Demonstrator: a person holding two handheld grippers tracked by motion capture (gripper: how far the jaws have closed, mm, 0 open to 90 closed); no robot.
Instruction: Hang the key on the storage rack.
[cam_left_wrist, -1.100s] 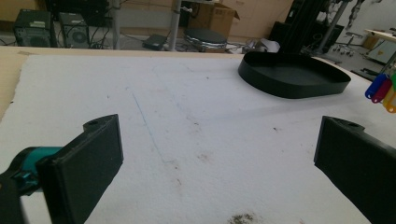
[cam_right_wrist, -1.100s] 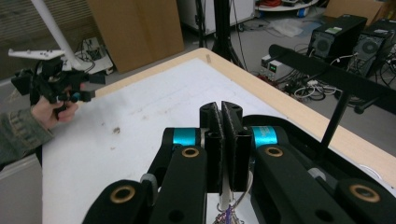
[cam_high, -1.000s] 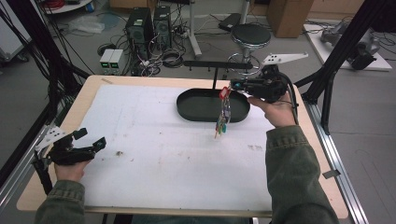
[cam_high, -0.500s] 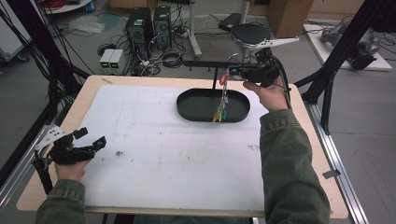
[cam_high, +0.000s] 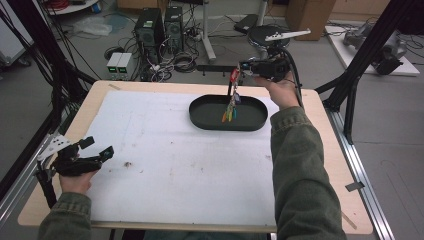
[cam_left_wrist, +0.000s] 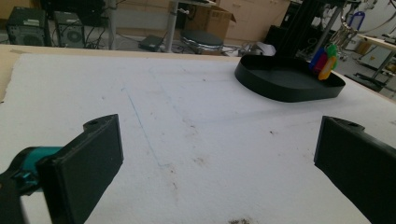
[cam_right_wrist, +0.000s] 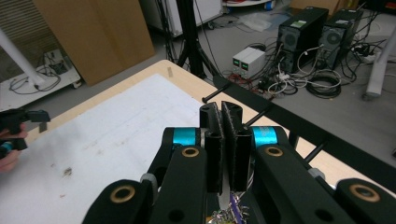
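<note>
A bunch of keys with coloured tags (cam_high: 230, 107) hangs from my right gripper (cam_high: 238, 69), which is shut on its top end above the far rim of the black oval tray (cam_high: 250, 120). The tags dangle over the tray's inside. In the right gripper view the jaws are pressed together (cam_right_wrist: 223, 140) with keys (cam_right_wrist: 229, 212) just showing below. My left gripper (cam_high: 98, 147) rests open near the table's front left corner, held low over the white mat (cam_high: 165, 150). In the left gripper view its fingers (cam_left_wrist: 84, 163) stand wide apart, and the tray (cam_left_wrist: 289, 81) and tags (cam_left_wrist: 325, 61) lie far off.
The white mat (cam_left_wrist: 187, 121) carries small dark stains (cam_high: 128, 163) near the left gripper. Wooden table edges (cam_high: 320, 165) border the mat. Beyond the table stand computer towers (cam_high: 155, 25), cables, a stool (cam_high: 265, 35) and black frame posts (cam_high: 360, 65).
My right gripper has carried the keys from the tray's near right side up and away toward its far rim. The left gripper has stayed put.
</note>
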